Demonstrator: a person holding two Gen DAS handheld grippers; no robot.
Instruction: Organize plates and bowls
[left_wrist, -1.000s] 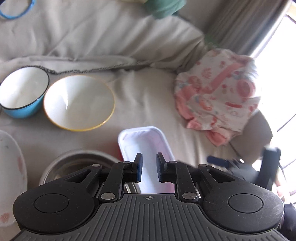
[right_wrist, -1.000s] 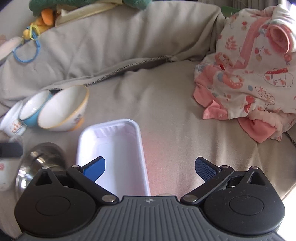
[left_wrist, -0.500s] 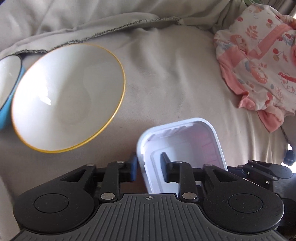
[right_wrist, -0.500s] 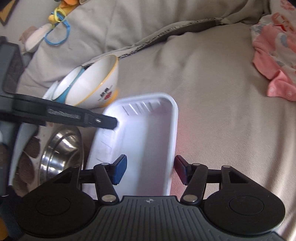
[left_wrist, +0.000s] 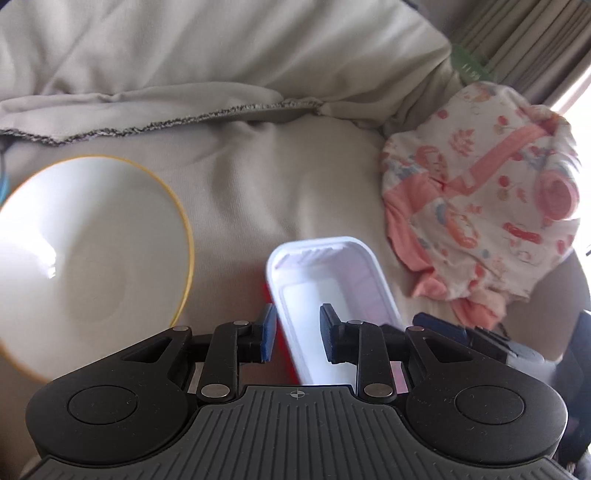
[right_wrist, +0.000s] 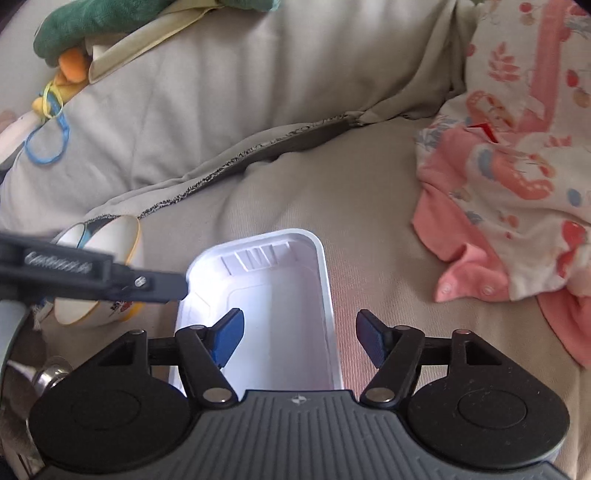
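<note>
Farthest left on the grey sofa cover (left_wrist: 295, 177) sits the yellow-rimmed bowl (left_wrist: 88, 258), mouth up and untouched. Just beside it to the right lies the white rectangular tray (left_wrist: 332, 291), resting on the cushion with its hollow upward; its long axis runs away from both cameras, the ribbed short end pointing toward the sofa back. The left gripper (left_wrist: 295, 332) straddles the tray's left long wall, one finger outside, one inside, the fingers a narrow gap apart and not visibly pinching the rim, though contact is hard to judge. The right gripper (right_wrist: 299, 332) stands wide apart across the right long wall in the same way, clamped on nothing. To lift well, I judge both should close squarely on the rims at about the same point along the length, then rise together and level, since the thin tray would likely flex or tip if one side leads. The pink patterned garment (left_wrist: 480, 206) lies well to the right, out of the way.
</note>
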